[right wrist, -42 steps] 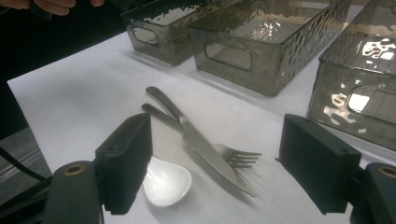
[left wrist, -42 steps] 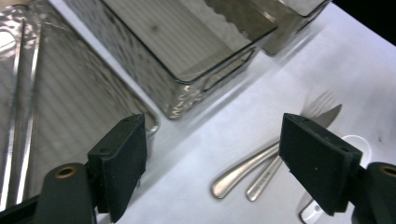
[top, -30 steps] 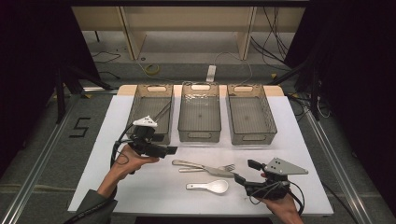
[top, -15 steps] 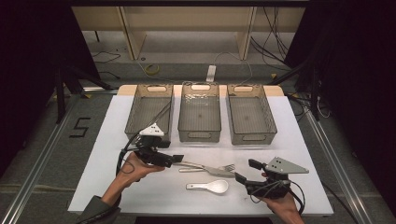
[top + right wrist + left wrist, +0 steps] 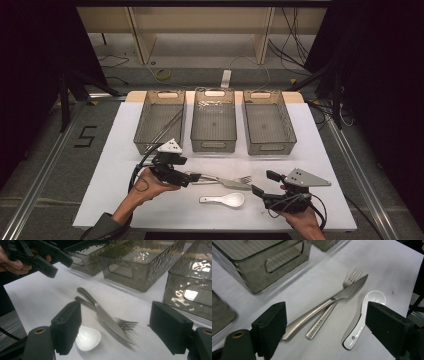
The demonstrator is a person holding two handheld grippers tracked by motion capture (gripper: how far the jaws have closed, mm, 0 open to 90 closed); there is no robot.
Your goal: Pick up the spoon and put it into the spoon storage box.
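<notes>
Two open grippers flank cutlery laid out before three grey bins.

The left gripper [image 5: 194, 177], jaws spread and empty, hovers at the handle ends of a knife [image 5: 329, 300] lying across a fork [image 5: 331, 311], both long axes running away from it toward the right gripper [image 5: 263, 184], likewise open; the white spoon [image 5: 223, 200] lies just beside the knife, on the person's side.

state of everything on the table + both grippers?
left gripper: open, at the cutlery handles
right gripper: open, holds nothing
knife: flat, lying across the fork
fork: flat, under the knife
spoon: flat, bowl up
left bin: holds long utensils
middle bin: empty
right bin: empty
</notes>
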